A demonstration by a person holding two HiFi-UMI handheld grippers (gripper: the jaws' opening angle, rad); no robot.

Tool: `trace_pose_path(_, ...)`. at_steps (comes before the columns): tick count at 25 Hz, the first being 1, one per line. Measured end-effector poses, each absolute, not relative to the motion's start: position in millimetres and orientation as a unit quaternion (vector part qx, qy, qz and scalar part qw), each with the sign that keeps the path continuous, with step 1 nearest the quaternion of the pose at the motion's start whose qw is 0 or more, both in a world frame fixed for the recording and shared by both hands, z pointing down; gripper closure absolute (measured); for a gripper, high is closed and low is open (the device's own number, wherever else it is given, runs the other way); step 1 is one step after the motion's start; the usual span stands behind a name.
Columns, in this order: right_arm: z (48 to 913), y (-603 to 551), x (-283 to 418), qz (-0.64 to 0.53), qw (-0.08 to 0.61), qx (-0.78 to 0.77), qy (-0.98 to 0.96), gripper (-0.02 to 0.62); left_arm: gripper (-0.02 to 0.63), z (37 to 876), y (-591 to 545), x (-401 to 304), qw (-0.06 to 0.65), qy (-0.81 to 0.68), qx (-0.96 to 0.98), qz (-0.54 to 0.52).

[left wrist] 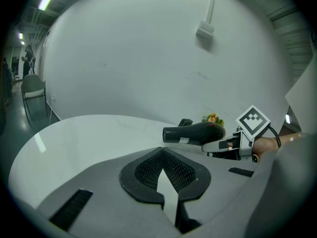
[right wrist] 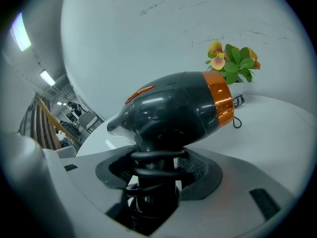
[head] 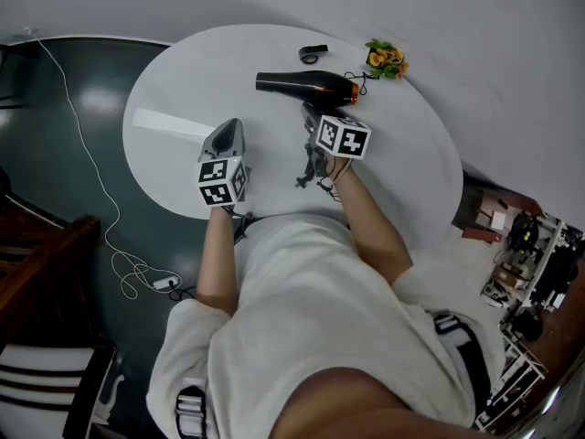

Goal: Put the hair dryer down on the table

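Right jaws: the right gripper is clamped on the handle of the hair dryer, one pad on each side.
Cord on the handle: one black cord is wound in several turns round the handle, right at the pads.
Left jaws: the left gripper has its tips together, with nothing between them.
Hair dryer, count: one, black with one orange ring at its rear end.
Hair dryer, place: over the far half of the tabletop, barrel lying level with the nozzle toward the left edge. Whether the body touches the surface I cannot tell.
Grippers, count: two, both over the near half of the tabletop, the left one nearer the near edge and well apart from the dryer.
Marker cubes, count: two, one on each gripper: left, right.
Flowers, count: one small bunch, yellow-orange blooms with green leaves, at the far right edge, just beyond the dryer's orange end.
Loose cord: one black length lies between the dryer's rear and the flowers.
Small black item, count: one, near the far edge, beyond the barrel; too small to name.
Tabletop, count: one, white and rounded.
Floor: dark, with one thin white cable trailing past the left edge.
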State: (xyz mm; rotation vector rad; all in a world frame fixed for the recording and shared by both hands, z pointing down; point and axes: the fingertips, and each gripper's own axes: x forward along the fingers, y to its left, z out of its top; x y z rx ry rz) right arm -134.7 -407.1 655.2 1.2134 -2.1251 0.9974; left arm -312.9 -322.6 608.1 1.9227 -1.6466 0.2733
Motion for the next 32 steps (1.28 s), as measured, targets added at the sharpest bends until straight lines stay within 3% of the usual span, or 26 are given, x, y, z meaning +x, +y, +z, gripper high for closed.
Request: trace_pose_path(32, 679, -414, -140, 0.36, 0.294, 0.454, -0.76, 0.348, 0.589, 624, -331, -329, 0.306, -0.609, 0.723, 0.113)
